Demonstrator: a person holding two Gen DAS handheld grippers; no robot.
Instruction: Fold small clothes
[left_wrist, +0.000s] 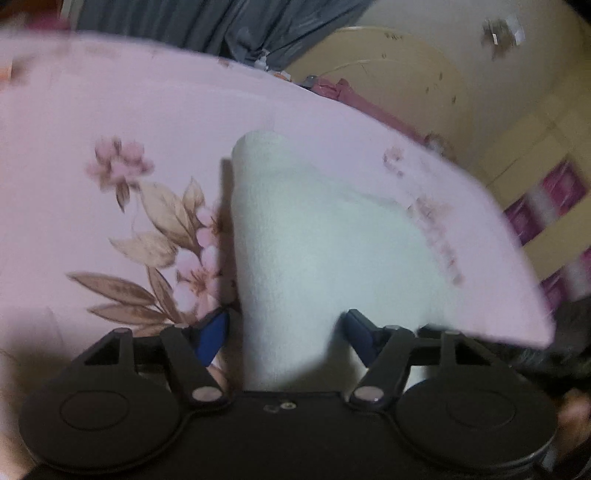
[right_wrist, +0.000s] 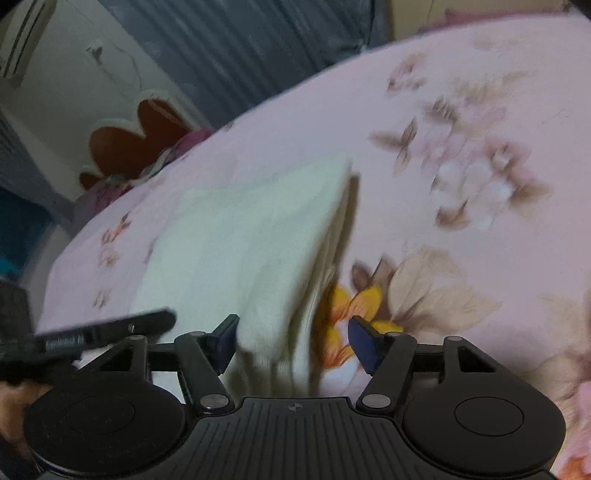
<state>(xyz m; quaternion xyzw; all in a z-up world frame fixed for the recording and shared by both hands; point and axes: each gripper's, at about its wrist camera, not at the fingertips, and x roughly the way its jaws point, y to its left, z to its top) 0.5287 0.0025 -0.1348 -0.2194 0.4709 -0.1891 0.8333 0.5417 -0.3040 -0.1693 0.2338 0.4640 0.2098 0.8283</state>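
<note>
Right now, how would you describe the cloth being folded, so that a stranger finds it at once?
Look at the pink bedsheet with printed flowers that covers the whole surface. On it, passing between the open blue-tipped fingers of the left gripper and of the right gripper, is a plain white fleecy cloth. It alone has no print.
</note>
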